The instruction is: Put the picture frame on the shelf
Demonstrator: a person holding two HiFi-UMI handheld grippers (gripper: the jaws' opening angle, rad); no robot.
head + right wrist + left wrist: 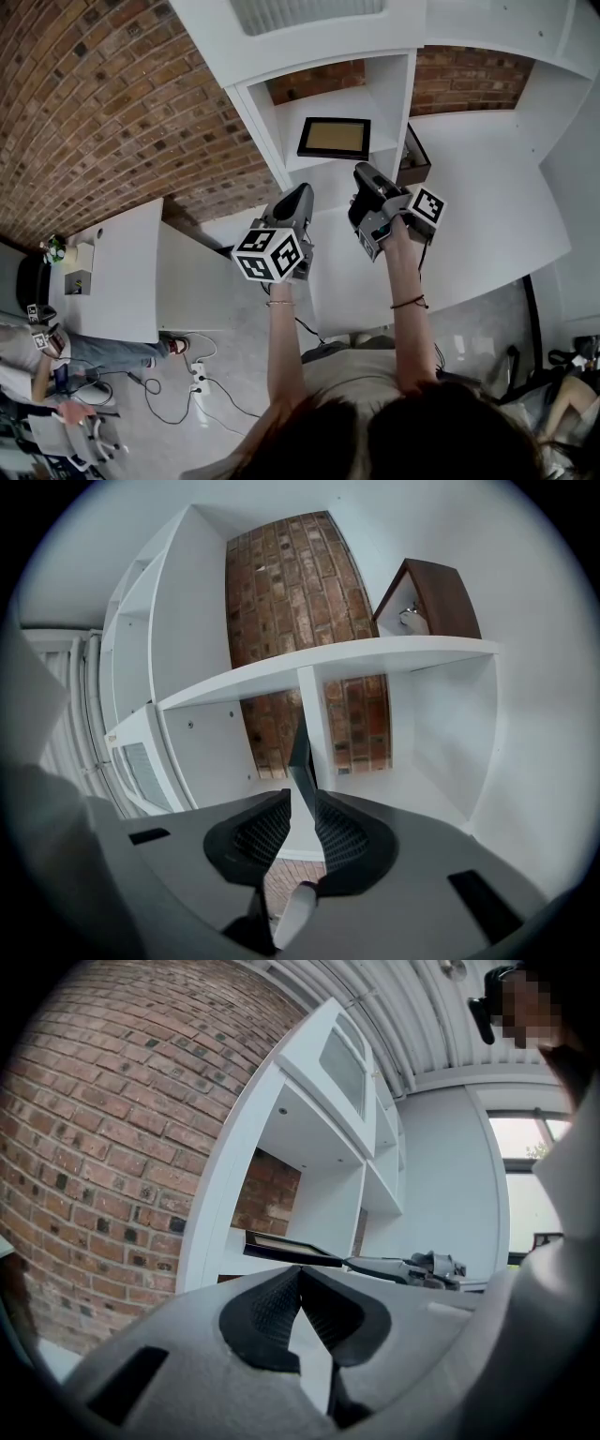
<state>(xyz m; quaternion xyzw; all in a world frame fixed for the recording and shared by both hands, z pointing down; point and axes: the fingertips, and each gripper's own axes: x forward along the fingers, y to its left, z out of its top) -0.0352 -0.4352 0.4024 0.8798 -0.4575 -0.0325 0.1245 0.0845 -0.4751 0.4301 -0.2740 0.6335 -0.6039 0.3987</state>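
white shelf bay bears flat black rectangular picture frame; right gripper spread around its near edge, left gripper pressed together alongside.

The picture frame lies on the shelf (a box to its right).

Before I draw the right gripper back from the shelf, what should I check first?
1. Picture frame lies flat on the shelf: ok.
2. Right gripper jaws apart: ok.
3. Frame free of the right gripper: not ok, its edge stands between the jaws.
4. Left gripper clear of the frame: ok, shut, empty, apart from it.
5. Brown box out of the way back: ok, it sits in the neighbouring compartment.
6. Frame's near edge fully supported: cannot tell.
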